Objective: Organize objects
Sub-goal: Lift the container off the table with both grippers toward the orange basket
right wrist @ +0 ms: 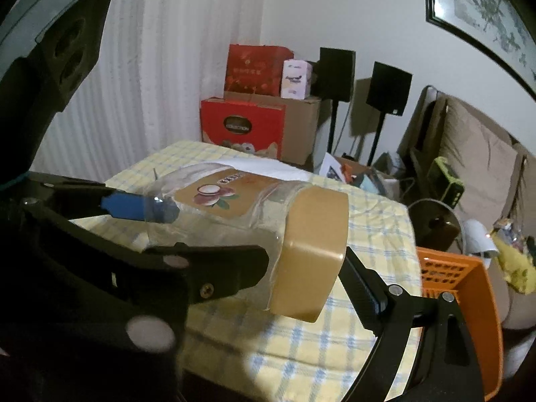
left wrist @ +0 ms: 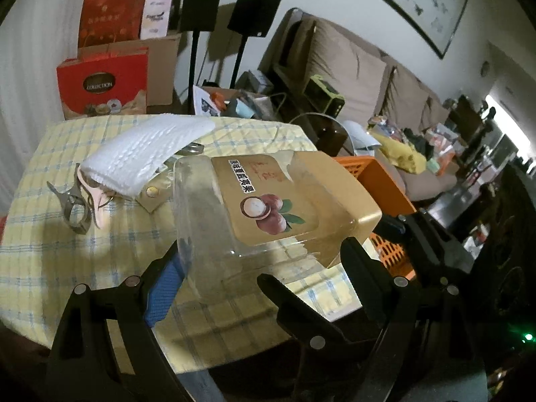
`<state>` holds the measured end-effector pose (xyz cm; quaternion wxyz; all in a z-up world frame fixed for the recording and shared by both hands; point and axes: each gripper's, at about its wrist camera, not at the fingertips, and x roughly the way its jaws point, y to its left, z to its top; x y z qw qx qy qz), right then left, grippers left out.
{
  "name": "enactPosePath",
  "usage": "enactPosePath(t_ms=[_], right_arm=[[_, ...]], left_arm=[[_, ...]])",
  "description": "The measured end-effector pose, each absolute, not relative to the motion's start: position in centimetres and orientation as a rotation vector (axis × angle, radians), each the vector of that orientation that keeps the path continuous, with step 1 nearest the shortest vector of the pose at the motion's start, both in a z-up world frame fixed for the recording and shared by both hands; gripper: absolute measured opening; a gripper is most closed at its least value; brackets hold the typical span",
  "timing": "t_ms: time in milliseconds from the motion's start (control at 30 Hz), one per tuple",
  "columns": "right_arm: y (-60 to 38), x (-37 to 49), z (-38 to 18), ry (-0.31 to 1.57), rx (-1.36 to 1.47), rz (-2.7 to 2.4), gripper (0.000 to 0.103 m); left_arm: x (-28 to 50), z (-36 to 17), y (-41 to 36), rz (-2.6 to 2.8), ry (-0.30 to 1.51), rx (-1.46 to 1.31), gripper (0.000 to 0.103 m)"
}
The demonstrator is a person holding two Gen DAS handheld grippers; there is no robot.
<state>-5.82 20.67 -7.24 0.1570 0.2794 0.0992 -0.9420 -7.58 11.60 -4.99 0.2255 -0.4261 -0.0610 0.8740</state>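
Dim room, my views bend hard at the rims

Bright window point(left wrist: 499, 114) glares far right; speakers point(left wrist: 201, 5) throw shadows on the wall; my near fingers point(right wrist: 100, 284) blur dark

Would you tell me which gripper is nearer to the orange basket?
Right. The right gripper clamps the lid end of the jar, right beside the basket; the left gripper clamps the jar's base end, on the side away from the basket.

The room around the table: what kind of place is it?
Most likely a living room in a home. A sofa with cushions stands along the wall, a framed picture hangs above it, and the table wears a checked cloth.
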Motion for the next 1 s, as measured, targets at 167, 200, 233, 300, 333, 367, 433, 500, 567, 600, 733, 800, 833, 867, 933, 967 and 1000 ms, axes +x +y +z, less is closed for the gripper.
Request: enactPosePath(t_ms=[167,200,233,300,333,367,433,500,567,600,733,800,833,867,933,967,1000], right_arm=[[21.0,-3.6,-5.5,0.284,0.783,-2.733,0.091],[21.1,-3.4,-5.2,0.295,0.777,-2.738,0.091],[21.2,-2.9,-4.8,0.309,0.766,-2.745,0.091],[21.7,-2.1,-4.2,0.325,0.753,-2.754,0.091],[21.9,-1.6,-3.8,0.335,0.748,-2.759,0.092],[22.1,-1.4,-3.6,0.342,0.748,-2.762,0.092],[22.9,-0.4,-2.9,0.357,0.748,-2.765,0.092],[23.5,0.2,-2.5,0.364,0.745,-2.770,0.092],[24.3,1.1,-2.1,0.383,0.738,-2.786,0.092],[24.7,1.5,-2.0,0.387,0.738,-2.795,0.092],[26.6,2.7,-1.9,0.347,0.745,-2.829,0.092],[27.5,3.2,-2.1,0.310,0.753,-2.840,0.092],[28.1,3.4,-2.2,0.272,0.767,-2.844,0.092],[28.7,3.7,-2.4,0.224,0.782,-2.849,0.092],[29.7,4.0,-2.8,0.160,0.790,-2.857,0.092],[30.2,4.2,-2.9,0.122,0.790,-2.862,0.092],[30.6,4.2,-2.9,0.101,0.791,-2.864,0.092]], left_arm=[[-5.5,-3.2,13.0,2.437,-0.127,-1.140,0.089],[-5.1,-2.9,13.2,2.438,-0.121,-1.133,0.088],[-4.7,-2.5,13.4,2.437,-0.123,-1.127,0.089],[-4.0,-1.9,14.1,2.432,-0.126,-1.117,0.088],[-3.6,-1.7,14.4,2.431,-0.120,-1.113,0.088],[-3.2,-1.4,15.0,2.436,-0.105,-1.108,0.088],[-2.2,-0.8,16.1,2.446,-0.077,-1.086,0.088],[-1.6,-0.5,16.8,2.437,-0.082,-1.073,0.088],[-1.1,-0.3,17.6,2.420,-0.083,-1.064,0.088],[-0.8,-0.2,18.1,2.414,-0.078,-1.061,0.088],[0.1,-0.1,19.8,2.399,-0.050,-1.054,0.088],[0.5,-0.1,20.7,2.392,-0.031,-1.053,0.088],[0.7,-0.1,21.2,2.390,-0.006,-1.053,0.088],[1.0,-0.2,21.9,2.392,0.026,-1.049,0.088],[1.6,-0.2,22.8,2.395,0.071,-1.038,0.088],[1.7,-0.2,23.2,2.396,0.083,-1.035,0.088],[1.9,-0.2,23.6,2.396,0.095,-1.033,0.088]])
